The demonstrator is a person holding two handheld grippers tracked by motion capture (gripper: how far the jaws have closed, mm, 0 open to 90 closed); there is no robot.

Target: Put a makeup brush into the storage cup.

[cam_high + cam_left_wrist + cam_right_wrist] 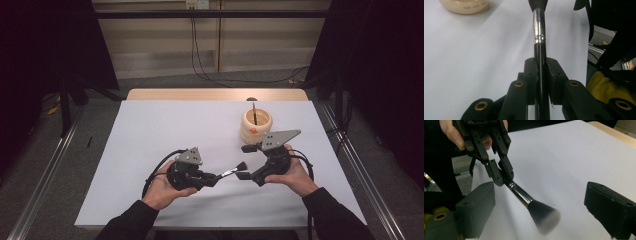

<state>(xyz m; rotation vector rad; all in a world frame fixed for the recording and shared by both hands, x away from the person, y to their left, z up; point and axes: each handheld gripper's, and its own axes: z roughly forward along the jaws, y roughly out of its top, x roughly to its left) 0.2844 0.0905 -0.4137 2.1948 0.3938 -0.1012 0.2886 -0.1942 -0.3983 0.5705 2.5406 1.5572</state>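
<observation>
Lettering on cream holder (464, 6) unreadable; left hand-held gripper (540, 72) grips brush (539, 27).

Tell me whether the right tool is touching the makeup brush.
Apart. In the right gripper view the right tool stands open, its jaws clear on either side of the makeup brush.

Bright tabletop (150, 150); dark surroundings; blurred brush tip (545, 217).

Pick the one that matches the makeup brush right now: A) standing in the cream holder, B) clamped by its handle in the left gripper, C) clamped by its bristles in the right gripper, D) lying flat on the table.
B. The left gripper has its jaws closed on the black handle of the makeup brush, while the right gripper has its jaws spread wide either side of the bristle head, not touching it.
</observation>
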